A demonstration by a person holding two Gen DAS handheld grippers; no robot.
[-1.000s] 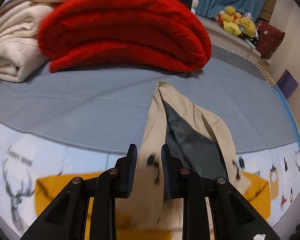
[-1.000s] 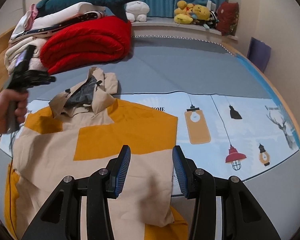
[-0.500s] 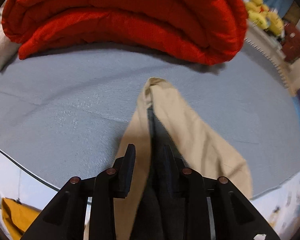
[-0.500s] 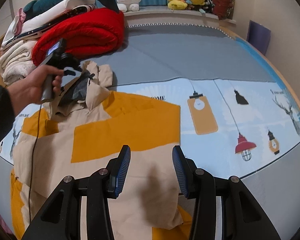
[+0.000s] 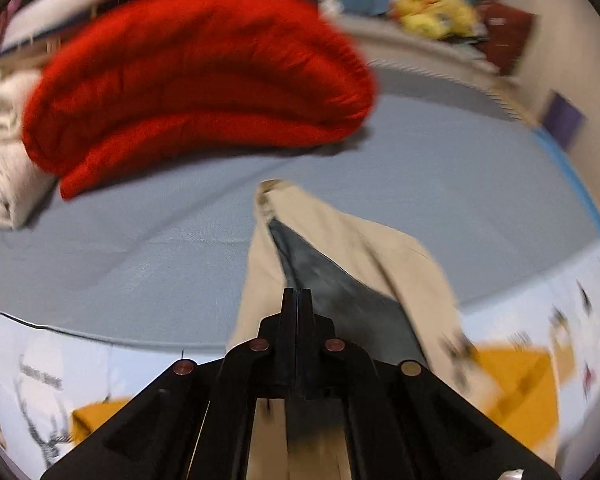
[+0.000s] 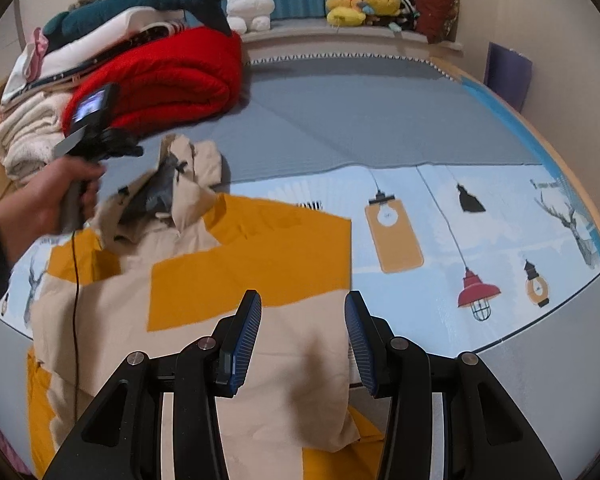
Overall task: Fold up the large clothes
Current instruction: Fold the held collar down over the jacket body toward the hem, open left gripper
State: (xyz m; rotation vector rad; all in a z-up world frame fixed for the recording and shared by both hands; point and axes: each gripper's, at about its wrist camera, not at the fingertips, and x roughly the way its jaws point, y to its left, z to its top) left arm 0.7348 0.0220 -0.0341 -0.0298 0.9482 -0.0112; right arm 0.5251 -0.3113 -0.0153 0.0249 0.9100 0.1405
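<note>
Beige-and-orange jacket: spread on the bed's near half, its body under the right gripper, its hood end reaching up toward the grey sheet.
Hood: beige outside, dark grey lining showing; its tip lies on the grey sheet, short of the red blanket.
Left gripper: jaws have just closed and now stand pressed together with no gap; whether any cloth is pinched cannot be told, though the tips sit over the hood's lining edge. The left hand holds it beside the hood.
Right gripper: jaws spread apart, hovering over the jacket's lower beige panel, gripping nothing.
Red blanket: folded, far left, next to cream bedding.
Grey sheet: bare across the middle and right, up to the far edge.
Printed sheet: bare to the jacket's right, out to the bed's curved edge.
</note>
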